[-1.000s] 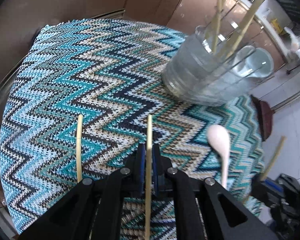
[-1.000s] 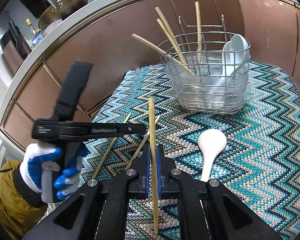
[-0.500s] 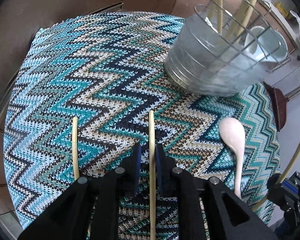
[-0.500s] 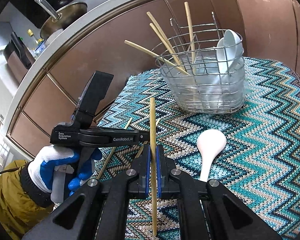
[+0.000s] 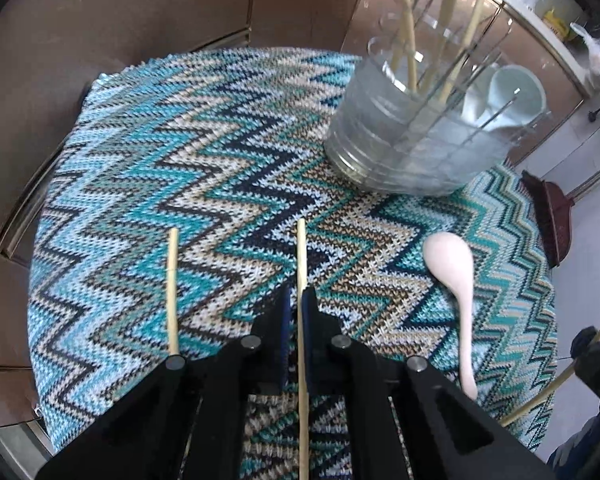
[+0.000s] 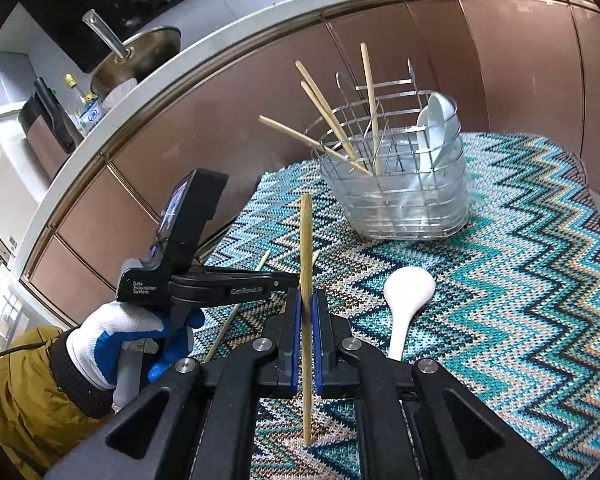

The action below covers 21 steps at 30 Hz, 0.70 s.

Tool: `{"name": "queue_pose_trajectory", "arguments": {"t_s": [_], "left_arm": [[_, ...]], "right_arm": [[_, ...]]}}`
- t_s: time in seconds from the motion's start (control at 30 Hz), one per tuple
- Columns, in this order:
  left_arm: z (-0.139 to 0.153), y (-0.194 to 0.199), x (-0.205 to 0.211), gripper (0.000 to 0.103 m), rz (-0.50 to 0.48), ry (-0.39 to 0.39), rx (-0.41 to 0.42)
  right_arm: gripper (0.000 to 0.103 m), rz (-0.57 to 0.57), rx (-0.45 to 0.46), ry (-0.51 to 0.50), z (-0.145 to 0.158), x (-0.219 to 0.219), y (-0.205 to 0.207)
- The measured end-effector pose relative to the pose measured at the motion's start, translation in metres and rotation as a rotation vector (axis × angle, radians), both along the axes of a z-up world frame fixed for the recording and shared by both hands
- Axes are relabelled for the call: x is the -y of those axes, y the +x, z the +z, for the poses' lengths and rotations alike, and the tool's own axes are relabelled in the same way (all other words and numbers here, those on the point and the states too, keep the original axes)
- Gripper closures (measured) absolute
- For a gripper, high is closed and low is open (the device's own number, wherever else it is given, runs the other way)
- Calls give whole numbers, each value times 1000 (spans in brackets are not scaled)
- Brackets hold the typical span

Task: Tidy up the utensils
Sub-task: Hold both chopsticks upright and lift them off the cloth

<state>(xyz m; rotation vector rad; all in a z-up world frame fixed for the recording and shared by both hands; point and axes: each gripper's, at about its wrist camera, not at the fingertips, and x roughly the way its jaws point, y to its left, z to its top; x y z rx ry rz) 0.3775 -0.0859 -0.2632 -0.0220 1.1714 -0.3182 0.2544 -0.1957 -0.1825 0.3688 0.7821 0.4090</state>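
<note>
You have a knitted zigzag cloth [image 5: 188, 168] in teal, navy and cream covering the bench, and behind it runs a wall of brown cabinet panels [image 6: 512, 64] under a pale counter edge [image 6: 228, 36]. Up on that counter you can see a metal pan [image 6: 140, 56] with a long handle, a bottle [image 6: 74, 84] and a dark appliance [image 6: 46, 128] beside it. Off the cloth's right edge in your left wrist view, a dark red broom head [image 5: 550, 220] rests on the pale floor [image 5: 580, 264]
</note>
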Motion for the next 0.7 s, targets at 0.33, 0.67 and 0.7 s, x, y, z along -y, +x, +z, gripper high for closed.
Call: {"name": "queue_pose_trajectory", "arguments": {"t_s": [0.33,0.67,0.7], "left_arm": [[9,-8,-9,96,-21,-16,15],[-18,11,-4,95,-16,32,-57],[-19,13,-4,95,-18,37,-60]], "right_arm": [[98,-11,39,-12,16,-2,-24],[98,-33,12,24,2,19,-17],[98,-31,10,27,1,19,-16]]}}
